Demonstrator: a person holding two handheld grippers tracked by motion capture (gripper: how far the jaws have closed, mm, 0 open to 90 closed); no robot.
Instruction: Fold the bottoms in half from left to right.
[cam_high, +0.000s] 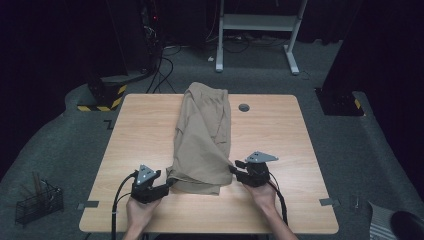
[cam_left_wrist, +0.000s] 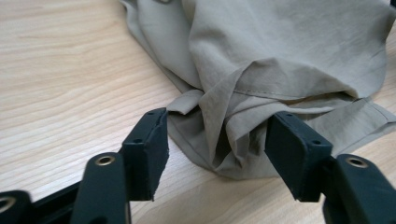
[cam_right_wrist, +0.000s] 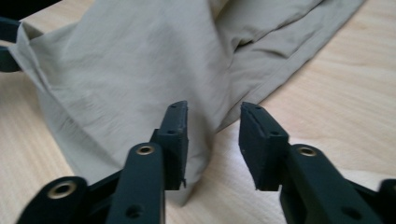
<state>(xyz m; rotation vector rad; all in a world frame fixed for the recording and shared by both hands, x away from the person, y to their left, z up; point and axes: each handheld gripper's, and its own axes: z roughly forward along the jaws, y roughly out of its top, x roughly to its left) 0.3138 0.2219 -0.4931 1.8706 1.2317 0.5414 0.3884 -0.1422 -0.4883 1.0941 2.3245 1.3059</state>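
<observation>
High view: beige shorts (cam_high: 204, 140) folded lengthwise along table (cam_high: 280, 145) centre. Left gripper (cam_left_wrist: 215, 140) open, bunched hem corner between jaws, unpinched. Right gripper (cam_right_wrist: 212, 140) open astride opposite hem corner.

A pair of trousers (cam_high: 204, 137) lay lengthwise on the desk (cam_high: 140, 130). Its bunched near corner sat between the left gripper's (cam_left_wrist: 215, 140) fingers (cam_left_wrist: 152, 144), apart from both. Its other near corner lay just beside the right gripper's (cam_right_wrist: 214, 140) fingers (cam_right_wrist: 173, 135). A cable grommet (cam_high: 244, 107) sat beyond, right of the trousers.
</observation>
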